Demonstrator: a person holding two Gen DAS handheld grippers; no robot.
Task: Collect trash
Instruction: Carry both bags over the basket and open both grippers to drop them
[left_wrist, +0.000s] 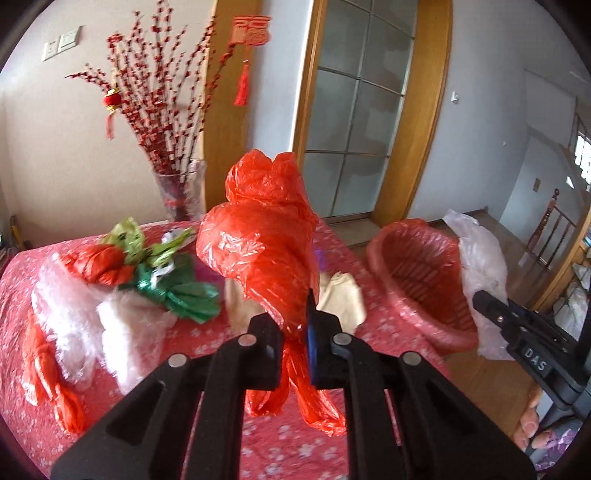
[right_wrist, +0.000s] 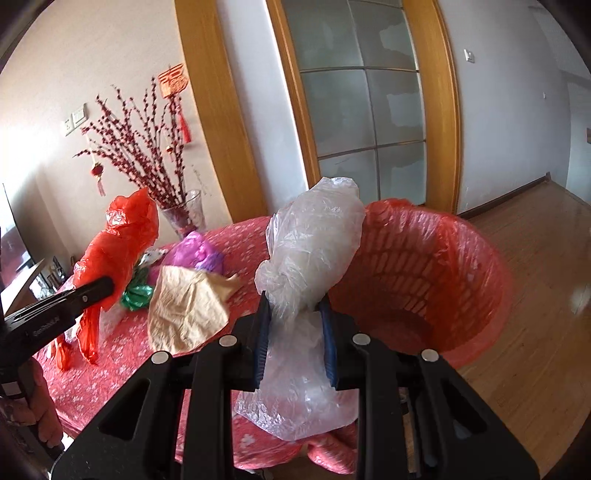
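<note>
My left gripper (left_wrist: 295, 325) is shut on a crumpled red plastic bag (left_wrist: 266, 236) and holds it above the table; the bag also shows in the right wrist view (right_wrist: 122, 240). My right gripper (right_wrist: 295, 314) is shut on a clear plastic bag (right_wrist: 314, 236), held at the near rim of the red trash basket (right_wrist: 424, 273). The basket (left_wrist: 421, 280) is lined with a red bag and stands beside the table's right edge. The clear bag (left_wrist: 480, 258) and the right gripper (left_wrist: 495, 310) show at the right of the left wrist view.
The table has a red flowered cloth (left_wrist: 207, 343). On it lie more bags: white (left_wrist: 74, 310), red (left_wrist: 99, 262), green (left_wrist: 177, 288), purple (right_wrist: 195, 251) and a tan paper (right_wrist: 188, 310). A glass vase with red branches (left_wrist: 181, 192) stands at the back. Wooden floor (right_wrist: 535, 295) lies to the right.
</note>
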